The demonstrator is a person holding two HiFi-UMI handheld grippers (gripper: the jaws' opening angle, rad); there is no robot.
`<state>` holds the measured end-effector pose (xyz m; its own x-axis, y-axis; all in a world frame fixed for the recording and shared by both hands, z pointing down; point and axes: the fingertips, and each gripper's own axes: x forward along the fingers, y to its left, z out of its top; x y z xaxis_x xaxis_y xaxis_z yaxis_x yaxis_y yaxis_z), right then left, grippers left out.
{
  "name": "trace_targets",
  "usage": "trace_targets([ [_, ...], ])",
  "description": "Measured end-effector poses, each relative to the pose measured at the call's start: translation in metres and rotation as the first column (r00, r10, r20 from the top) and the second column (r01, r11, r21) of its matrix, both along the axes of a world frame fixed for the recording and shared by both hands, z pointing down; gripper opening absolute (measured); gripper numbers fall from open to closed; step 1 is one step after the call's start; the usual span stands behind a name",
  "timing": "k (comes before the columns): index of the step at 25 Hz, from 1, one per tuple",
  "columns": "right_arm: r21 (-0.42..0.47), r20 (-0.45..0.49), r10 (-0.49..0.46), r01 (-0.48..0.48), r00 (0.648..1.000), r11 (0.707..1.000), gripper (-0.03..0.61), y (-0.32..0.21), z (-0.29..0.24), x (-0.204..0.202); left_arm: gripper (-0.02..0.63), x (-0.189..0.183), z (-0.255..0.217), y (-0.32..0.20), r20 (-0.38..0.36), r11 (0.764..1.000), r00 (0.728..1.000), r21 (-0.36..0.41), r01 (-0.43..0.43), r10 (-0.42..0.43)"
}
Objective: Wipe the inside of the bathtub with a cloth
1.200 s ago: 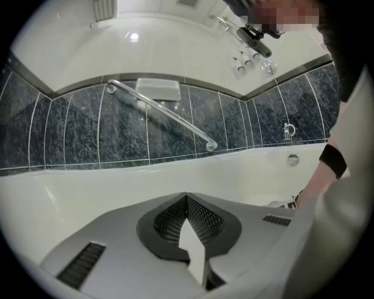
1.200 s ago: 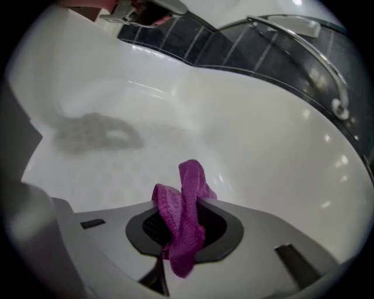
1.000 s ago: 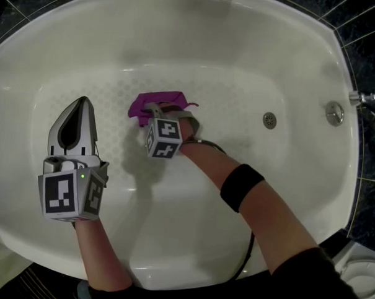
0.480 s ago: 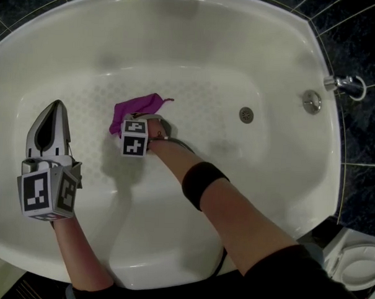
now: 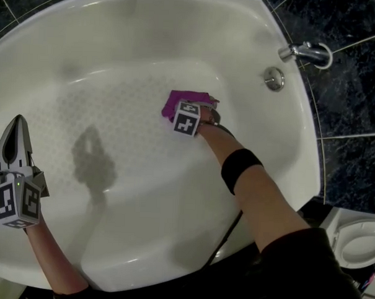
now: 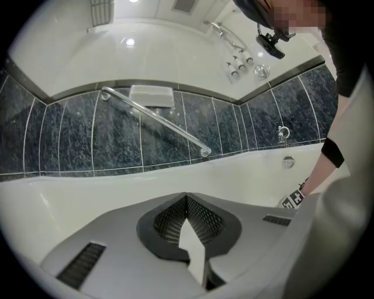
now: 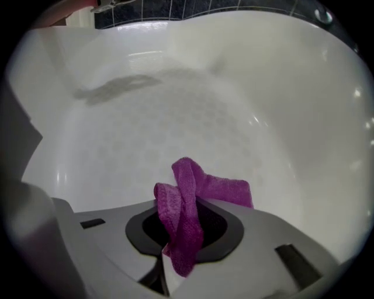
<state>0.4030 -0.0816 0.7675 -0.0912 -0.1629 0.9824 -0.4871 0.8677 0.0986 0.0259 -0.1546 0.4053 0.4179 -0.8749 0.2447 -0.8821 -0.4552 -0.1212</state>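
The right tongs (image 7: pixel 181 248) are clenched on a purple cloth (image 7: pixel 196 195), which they press onto the bottom of the bathtub (image 5: pixel 149 32) toward the tap (image 5: pixel 306 53) end. The left tongs (image 6: pixel 188 230) are closed on nothing and hang over the tub's left side, well apart from the cloth.

Only 1 twisted fold of the soft, nubby terry is pinched. Drag across the dimpled non-slip bottom could tug it free, and hard grey jaw tips might then scrape the glossy white enamel. The smooth walls curve steeply, so the cloth may lose contact there.
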Motion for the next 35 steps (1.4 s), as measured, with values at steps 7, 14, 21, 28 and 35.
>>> trace_targets([
  [7, -0.049, -0.184, 0.156, -0.167, 0.970, 0.985, 0.094, 0.030, 0.008, 0.120, 0.000, 0.008, -0.009, 0.000, 0.016, 0.999, 1.000, 0.029, -0.018, 0.018],
  [14, -0.034, -0.184, 0.006, -0.012, 0.983, 0.999, 0.091, 0.018, -0.008, 0.082, 0.000, 0.019, -0.013, -0.003, 0.052, 0.996, 0.997, 0.067, -0.059, 0.055],
  [21, 0.060, 0.257, -0.405, 0.404, 0.878, 0.913, 0.091, 0.017, -0.060, -0.204, 0.000, 0.008, -0.017, 0.000, 0.018, 0.998, 1.000, 0.064, -0.027, 0.026],
  [28, 0.034, 0.386, -0.659, 0.704, 0.646, 0.710, 0.092, 0.080, -0.067, -0.401, 0.000, -0.007, -0.032, -0.008, 0.023, 0.994, 1.000, 0.109, -0.002, -0.001],
  [35, -0.107, 0.392, -0.612, 0.695, 0.686, 0.711, 0.092, 0.107, -0.035, -0.393, 0.000, 0.008, -0.023, -0.003, 0.013, 0.996, 0.999, 0.076, -0.041, 0.041],
])
